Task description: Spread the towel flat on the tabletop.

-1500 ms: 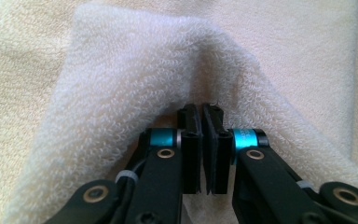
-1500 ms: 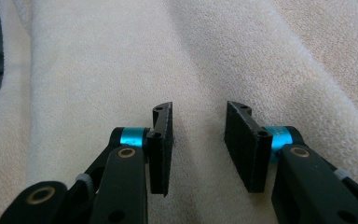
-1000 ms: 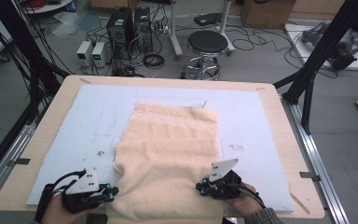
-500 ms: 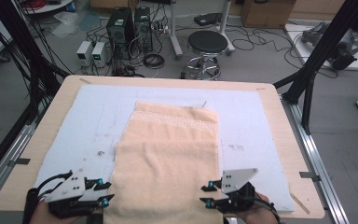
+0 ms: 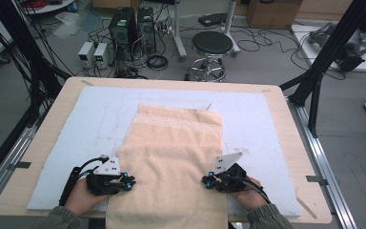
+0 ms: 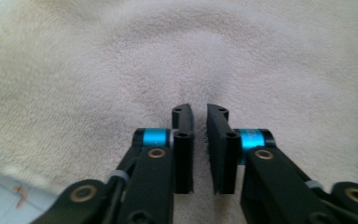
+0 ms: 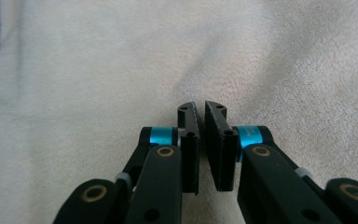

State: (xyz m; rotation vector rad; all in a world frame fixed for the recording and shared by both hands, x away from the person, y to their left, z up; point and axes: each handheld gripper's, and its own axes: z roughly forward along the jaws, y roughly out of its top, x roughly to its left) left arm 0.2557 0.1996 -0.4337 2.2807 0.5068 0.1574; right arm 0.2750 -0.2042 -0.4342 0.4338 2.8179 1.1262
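- Peach terry cloth, a towel (image 5: 174,162), lies lengthwise down the middle of the pale blue mat (image 5: 86,119) that covers the wooden table (image 5: 286,109); its patterned band is at the far end and its near end hangs over the table's near edge.
- We hold the left gripper (image 5: 127,180) at the towel's left edge, near the front of the table.
- We see its jaws have just been closing; in the left gripper view (image 6: 199,140) they stand almost together with a thin gap, and we cannot tell whether any cloth is pinched.
- We hold the right gripper (image 5: 206,181) at the towel's right edge, opposite.
- Its jaws (image 7: 200,140) have likewise just been closing and are nearly touching above the cloth.
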